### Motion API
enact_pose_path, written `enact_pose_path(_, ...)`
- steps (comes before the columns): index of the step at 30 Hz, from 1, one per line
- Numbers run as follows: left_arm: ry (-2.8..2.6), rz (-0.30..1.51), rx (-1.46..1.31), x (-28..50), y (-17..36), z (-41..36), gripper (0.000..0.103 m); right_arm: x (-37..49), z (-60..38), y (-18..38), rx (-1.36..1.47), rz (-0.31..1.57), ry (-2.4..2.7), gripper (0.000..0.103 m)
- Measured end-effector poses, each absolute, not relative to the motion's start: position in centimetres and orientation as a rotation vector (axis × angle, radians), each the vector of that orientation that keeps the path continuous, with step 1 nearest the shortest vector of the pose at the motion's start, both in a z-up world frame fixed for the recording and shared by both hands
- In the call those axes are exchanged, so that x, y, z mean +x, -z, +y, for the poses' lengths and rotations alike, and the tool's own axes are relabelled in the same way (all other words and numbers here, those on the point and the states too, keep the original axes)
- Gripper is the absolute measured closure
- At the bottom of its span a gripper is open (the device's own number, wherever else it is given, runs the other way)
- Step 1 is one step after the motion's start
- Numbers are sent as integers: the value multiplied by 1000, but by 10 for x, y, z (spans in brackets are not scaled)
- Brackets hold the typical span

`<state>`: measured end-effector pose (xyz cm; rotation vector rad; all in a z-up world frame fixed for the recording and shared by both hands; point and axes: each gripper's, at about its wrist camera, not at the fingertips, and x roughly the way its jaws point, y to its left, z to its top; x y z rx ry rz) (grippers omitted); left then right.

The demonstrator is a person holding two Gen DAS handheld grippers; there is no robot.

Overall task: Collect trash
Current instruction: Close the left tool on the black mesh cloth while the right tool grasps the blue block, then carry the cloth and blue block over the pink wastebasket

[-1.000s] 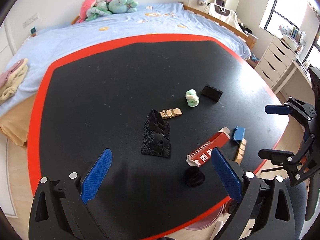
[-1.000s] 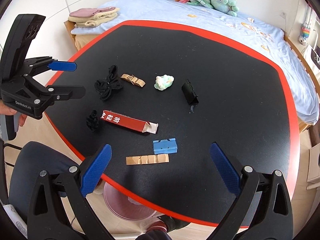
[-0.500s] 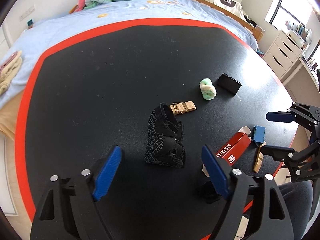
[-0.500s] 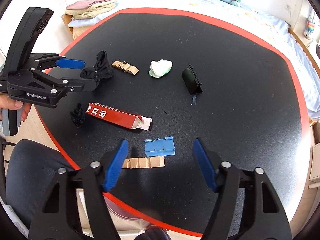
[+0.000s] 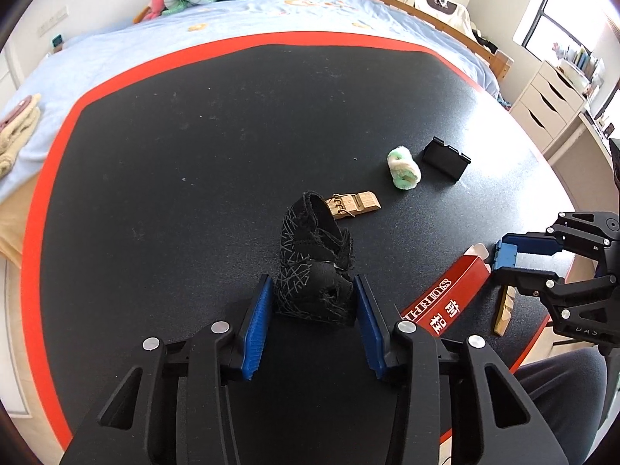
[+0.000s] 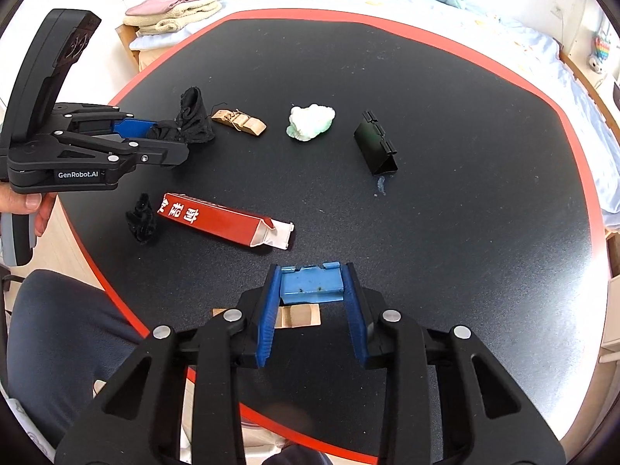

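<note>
**Friend:** What are your tongs doing?

**Me:** Both pairs came down to the round black tabletop with the red rim [image 5: 58, 162] and have just been closing. A second ago they were spread wide with nothing in them. Now my left tongs [image 5: 312, 302] pinch the crumpled black cloth with thin pale lines [image 5: 314, 267]. The blue pads touch its two sides.

**Friend:** And the other pair?

**Me:** My right tongs [image 6: 312, 290] pinch the small flat blue plastic piece [image 6: 312, 285] near my edge of the tabletop. It sits tight between the pads. A tan strip of card [image 6: 296, 316] lies just under it.

**Friend:** So is the trash picked up?

**Me:** Not yet. Both bits still rest on the tabletop. I think the next thing is to lift them, and I see no bin in these views.

**Friend:** What is left?

**Me:** The long red paper box with white letters [image 6: 217, 221], the little black fuzzy lump [image 6: 141, 223], the tan wooden clip thing [image 6: 240, 122], the pale green fluffy ball [image 6: 310, 122] and the black folded plastic clip [image 6: 374, 151].
</note>
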<state>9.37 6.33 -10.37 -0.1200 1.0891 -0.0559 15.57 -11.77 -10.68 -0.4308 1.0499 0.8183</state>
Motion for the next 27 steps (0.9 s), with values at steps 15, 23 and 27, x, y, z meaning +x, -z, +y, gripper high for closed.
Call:
enact_pose_path(15, 43, 1048, -113, 88, 82, 56, 65, 144, -131, 83, -377, 976, -783, 71)
enact_pose_path(23, 59, 1005, -93, 72, 59, 42, 65, 122, -153, 59, -348, 930, -768, 71)
enact_pose_path(27, 74, 980, -83, 57, 49, 34, 65, 107, -160, 47, -334, 913, -777, 71)
